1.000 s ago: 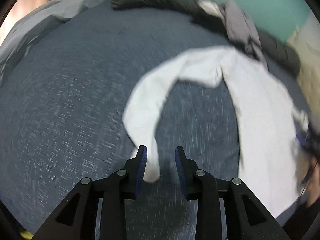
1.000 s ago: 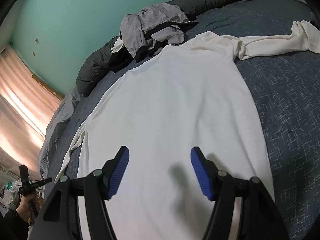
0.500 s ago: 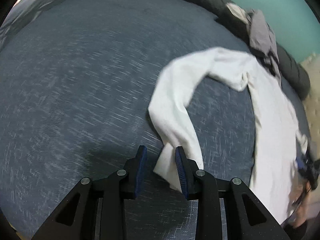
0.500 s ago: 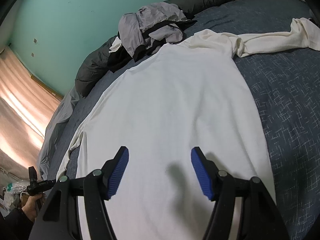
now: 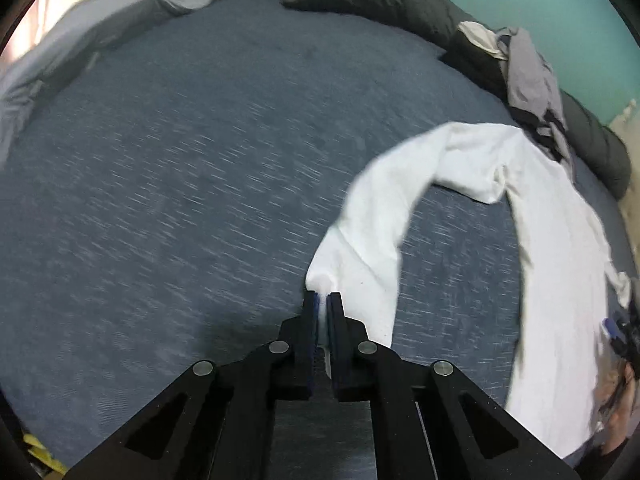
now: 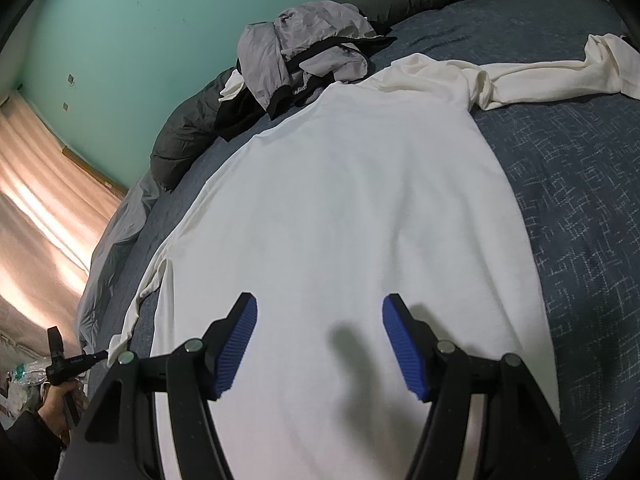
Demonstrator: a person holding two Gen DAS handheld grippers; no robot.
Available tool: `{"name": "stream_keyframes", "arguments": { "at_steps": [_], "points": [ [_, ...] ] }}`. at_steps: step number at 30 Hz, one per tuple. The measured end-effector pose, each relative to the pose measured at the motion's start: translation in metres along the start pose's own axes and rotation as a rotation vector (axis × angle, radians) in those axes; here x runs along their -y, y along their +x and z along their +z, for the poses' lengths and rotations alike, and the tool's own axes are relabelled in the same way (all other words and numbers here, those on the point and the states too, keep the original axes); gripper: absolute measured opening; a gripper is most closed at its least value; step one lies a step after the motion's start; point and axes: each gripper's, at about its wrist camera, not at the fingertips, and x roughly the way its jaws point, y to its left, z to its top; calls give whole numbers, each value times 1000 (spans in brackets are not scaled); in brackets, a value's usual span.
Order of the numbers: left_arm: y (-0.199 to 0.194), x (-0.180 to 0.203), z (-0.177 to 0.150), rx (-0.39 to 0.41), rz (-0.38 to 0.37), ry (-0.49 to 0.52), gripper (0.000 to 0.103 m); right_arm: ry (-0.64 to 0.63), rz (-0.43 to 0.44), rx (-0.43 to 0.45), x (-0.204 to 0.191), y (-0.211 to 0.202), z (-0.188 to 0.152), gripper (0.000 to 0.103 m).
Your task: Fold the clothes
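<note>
Change in left gripper: half a second earlier its jaws stood apart with the sleeve's cuff lying between them; now they have come together on that cuff.
Change in right gripper: none; it hangs over the shirt's body at the same width as in both earlier frames.
Change in sleeve: its end has drawn in to the left gripper's tips and rises a little where the pads pinch it.
White shirt [image 6: 340,208]: lies flat on the blue bedspread [image 5: 160,200], directly ahead of and beneath the right gripper.
Long axis: the body runs straight away from the right gripper, hem nearest it and shoulders at the far end, by the pile of grey clothes [image 6: 304,52].
Sleeve [image 5: 372,236]: curves from the shoulder in an arc back to the left gripper's tips, its cuff pointing at the gripper.
Other sleeve [image 6: 148,276]: trails along the shirt's edge, out past the right gripper's left finger.
Left gripper [image 5: 322,300]: jaws pressed nearly together, a thin fold of cuff clamped between the blue pads.
Right gripper [image 6: 320,320]: jaws wide apart, nothing between the pads, which hang above the shirt's lower body.
</note>
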Motion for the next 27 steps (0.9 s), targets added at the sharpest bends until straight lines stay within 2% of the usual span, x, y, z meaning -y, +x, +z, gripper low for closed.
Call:
{"name": "stream_keyframes", "arguments": {
  "at_steps": [7,12,22,27],
  "points": [
    [-38,-39,23,93,87,-31,5,-22,-10,0,-5,-1,-2,66],
    [-46,-63,52,118,127,-51,5,-43,-27,-14,-8,3,-7,66],
    [-7,-87,108,118,171,-61,5,-94,-52,-9,-18,6,-11,66],
    [20,-102,121,99,165,-91,7,-107,-67,-13,-20,8,-14,66]
  ]
}}
